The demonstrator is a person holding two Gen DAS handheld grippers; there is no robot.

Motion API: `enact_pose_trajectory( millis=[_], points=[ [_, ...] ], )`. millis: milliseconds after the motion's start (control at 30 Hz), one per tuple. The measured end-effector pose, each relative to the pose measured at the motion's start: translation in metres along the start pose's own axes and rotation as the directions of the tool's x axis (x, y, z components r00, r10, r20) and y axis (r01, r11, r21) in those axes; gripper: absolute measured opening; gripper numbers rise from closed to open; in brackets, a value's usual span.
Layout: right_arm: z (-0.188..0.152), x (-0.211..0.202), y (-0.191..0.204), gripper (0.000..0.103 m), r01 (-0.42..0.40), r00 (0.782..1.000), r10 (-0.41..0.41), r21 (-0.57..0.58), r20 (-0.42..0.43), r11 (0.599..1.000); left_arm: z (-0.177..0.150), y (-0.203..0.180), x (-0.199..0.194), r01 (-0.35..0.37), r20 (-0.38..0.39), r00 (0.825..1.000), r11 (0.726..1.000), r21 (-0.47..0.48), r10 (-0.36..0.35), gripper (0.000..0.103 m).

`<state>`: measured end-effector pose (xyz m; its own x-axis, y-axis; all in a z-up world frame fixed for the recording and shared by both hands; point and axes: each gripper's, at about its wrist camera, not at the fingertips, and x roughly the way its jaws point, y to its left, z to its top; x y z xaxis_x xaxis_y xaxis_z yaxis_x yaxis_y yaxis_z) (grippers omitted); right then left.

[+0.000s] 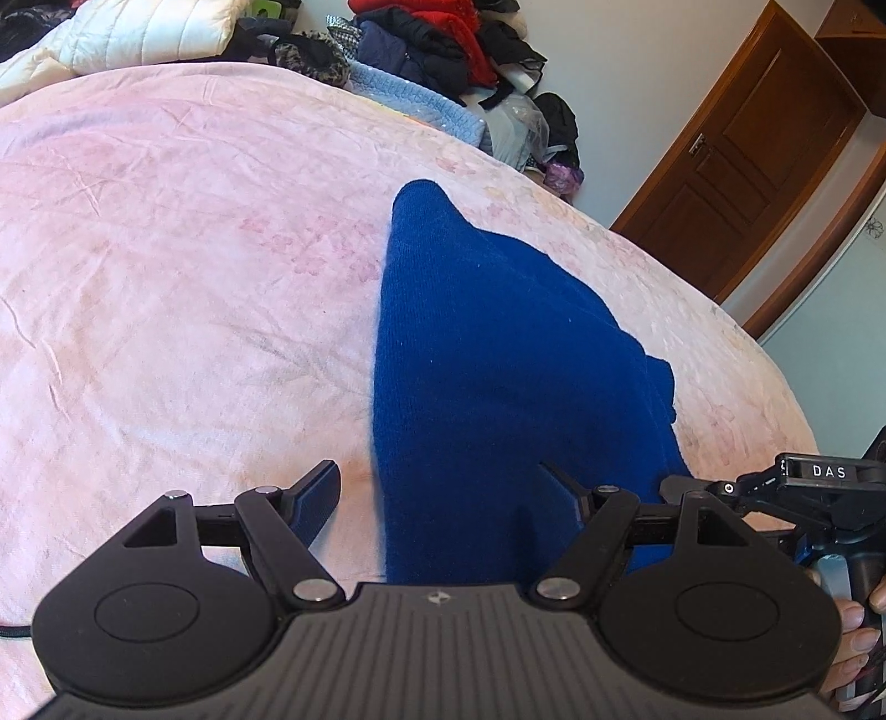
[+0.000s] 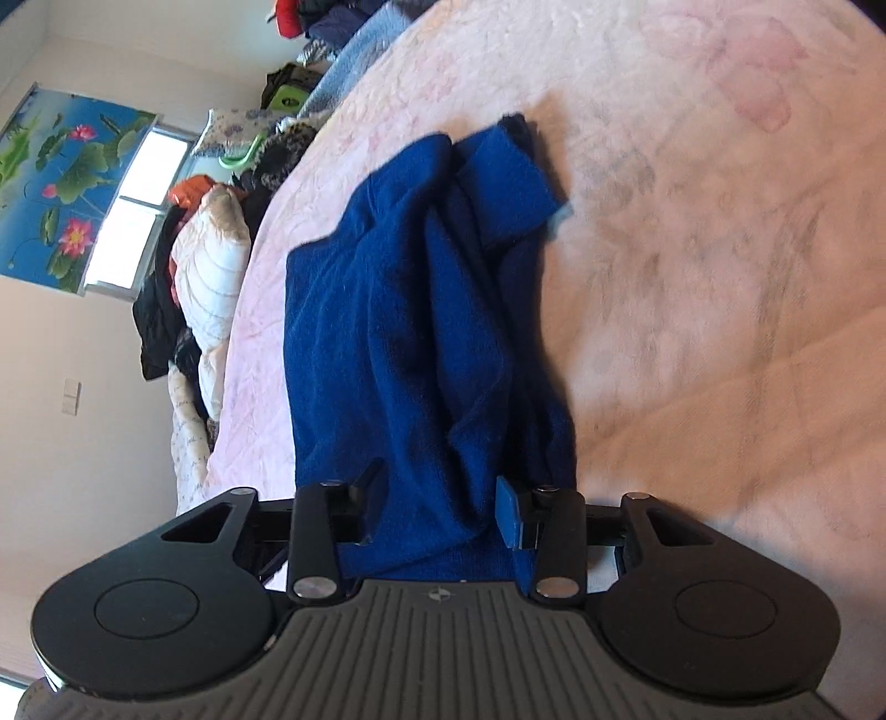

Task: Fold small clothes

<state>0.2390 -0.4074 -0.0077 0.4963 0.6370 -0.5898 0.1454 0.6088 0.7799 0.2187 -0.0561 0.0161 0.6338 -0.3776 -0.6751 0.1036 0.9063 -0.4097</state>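
Note:
A dark blue knitted garment (image 1: 498, 343) lies lengthwise on the pink bedspread (image 1: 166, 249), partly folded, with a sleeve laid over its far end (image 2: 509, 166). My left gripper (image 1: 437, 493) stands wide open at the garment's near end. One of its fingers (image 1: 318, 498) is over the bare bedspread and the other rests over the cloth. My right gripper (image 2: 440, 504) is half closed around the near hem of the garment (image 2: 421, 332). Bunched cloth fills the gap between its fingers, but I see no firm pinch.
Heaps of other clothes (image 1: 432, 44) and a white padded jacket (image 1: 138, 33) line the far edge of the bed. A brown door (image 1: 747, 166) stands at the right. A person's hand (image 1: 853, 626) holds the right tool beside my left gripper. A window with a flowered blind (image 2: 72, 183) is on the wall.

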Motion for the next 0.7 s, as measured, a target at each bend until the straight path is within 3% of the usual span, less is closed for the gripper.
enact_pose_trajectory(
  millis=[100,133,233,333,467,600,667,700],
  points=[
    [-0.005,0.005,0.002,0.012,0.018,1.0,-0.018,-0.033,-0.001,0.999,0.0,-0.003,0.002,-0.009,-0.017,1.0,1.0,0.013,0.01,0.077],
    [-0.007,0.002,0.006,0.012,0.017,1.0,-0.016,-0.068,0.016,0.998,0.0,-0.004,0.002,-0.016,-0.02,1.0,1.0,0.019,0.016,0.077],
    [-0.015,-0.015,0.02,0.011,-0.016,0.998,0.024,-0.124,0.065,0.992,0.0,-0.006,0.001,-0.032,-0.025,0.999,0.999,0.035,0.033,0.077],
    [-0.019,-0.037,0.02,0.011,-0.063,0.993,0.072,-0.106,0.089,0.992,0.001,-0.005,0.001,-0.041,-0.028,0.999,0.998,0.043,0.042,0.078],
    [-0.026,-0.027,-0.017,0.011,0.019,0.998,-0.017,-0.035,0.054,0.999,0.0,-0.004,0.004,-0.043,-0.035,0.998,0.998,0.044,0.045,0.08],
    [-0.026,-0.02,-0.024,0.011,-0.009,0.998,0.009,0.001,0.06,1.0,-0.002,-0.008,0.005,-0.045,-0.038,0.998,0.996,0.073,0.048,0.08],
    [-0.024,-0.019,-0.019,0.019,-0.011,0.999,0.011,-0.002,0.05,1.0,-0.002,-0.009,0.005,-0.046,-0.04,0.998,0.996,0.078,0.05,0.08],
    [-0.023,-0.019,-0.018,0.034,-0.015,0.999,0.015,-0.002,0.035,1.0,-0.002,-0.008,0.005,-0.045,-0.04,0.998,0.996,0.076,0.048,0.08]
  ],
)
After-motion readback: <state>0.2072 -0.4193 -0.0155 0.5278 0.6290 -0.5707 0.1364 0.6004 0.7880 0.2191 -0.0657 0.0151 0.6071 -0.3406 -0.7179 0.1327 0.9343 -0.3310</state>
